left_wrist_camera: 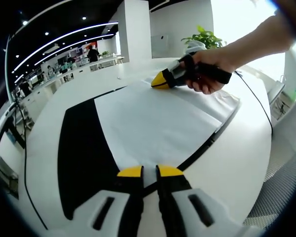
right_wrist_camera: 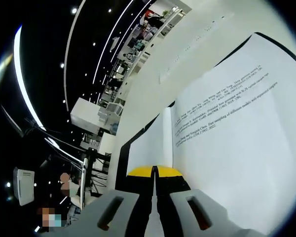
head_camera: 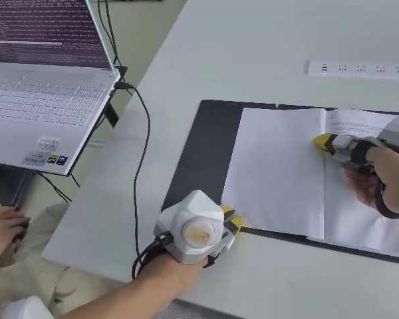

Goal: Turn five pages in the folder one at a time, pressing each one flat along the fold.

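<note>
The open black plastic folder lies flat on the white bench, right of centre in the head view. A blank white sheet lies over its left half and a printed page over its right, and the two meet at the fold.

The sheets look thin, light and floppy. They would likely crease easily and cling to the sheet below, so a single page is best lifted at a free outer corner or edge, well away from the fold, and carried over gently. The folder cover looks stiffer and should stay put on the bench.

The right gripper, at the right of the head view, has its yellow-tipped fingers closed together. They hold nothing and bear down on the paper just beside the fold, near its upper end.

The left gripper, at bottom centre of the head view, has its fingers only a narrow slit apart and holds nothing. It sits at the folder's near edge, by the blank sheet's lower corner. I cannot tell whether the tips touch it.
</note>
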The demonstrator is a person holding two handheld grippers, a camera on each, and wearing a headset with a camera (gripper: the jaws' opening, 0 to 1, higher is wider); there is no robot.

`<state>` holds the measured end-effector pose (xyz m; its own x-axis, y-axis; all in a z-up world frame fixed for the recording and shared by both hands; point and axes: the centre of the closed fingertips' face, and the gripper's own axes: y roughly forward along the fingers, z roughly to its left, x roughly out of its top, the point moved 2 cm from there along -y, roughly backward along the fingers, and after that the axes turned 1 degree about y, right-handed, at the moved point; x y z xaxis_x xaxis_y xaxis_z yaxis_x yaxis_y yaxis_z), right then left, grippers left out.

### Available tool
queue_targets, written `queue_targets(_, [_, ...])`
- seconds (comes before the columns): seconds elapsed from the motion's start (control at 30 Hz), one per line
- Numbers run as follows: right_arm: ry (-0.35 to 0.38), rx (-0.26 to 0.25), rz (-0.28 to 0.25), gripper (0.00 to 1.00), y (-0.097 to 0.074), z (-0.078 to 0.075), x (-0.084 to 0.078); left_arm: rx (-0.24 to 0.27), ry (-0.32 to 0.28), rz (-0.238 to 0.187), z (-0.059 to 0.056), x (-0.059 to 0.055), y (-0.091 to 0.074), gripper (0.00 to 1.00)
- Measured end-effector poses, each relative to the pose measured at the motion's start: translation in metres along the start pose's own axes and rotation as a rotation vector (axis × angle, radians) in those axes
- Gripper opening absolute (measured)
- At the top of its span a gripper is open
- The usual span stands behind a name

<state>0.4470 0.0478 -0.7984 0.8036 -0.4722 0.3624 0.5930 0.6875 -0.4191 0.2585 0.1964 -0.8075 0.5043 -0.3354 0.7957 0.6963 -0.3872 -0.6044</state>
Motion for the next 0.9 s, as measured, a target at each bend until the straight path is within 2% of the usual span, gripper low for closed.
queue_targets(0.23, [-0.026,-0.016,-0.004,0.0,0.013,0.001,0.017,0.0,0.001,0.001,0.0,0.0,0.001,0.09])
queue_targets(0.9, [0.028,-0.014,-0.068,0.0,0.036,-0.003,0.044,0.004,0.005,-0.003,0.0,-0.001,0.001,0.09])
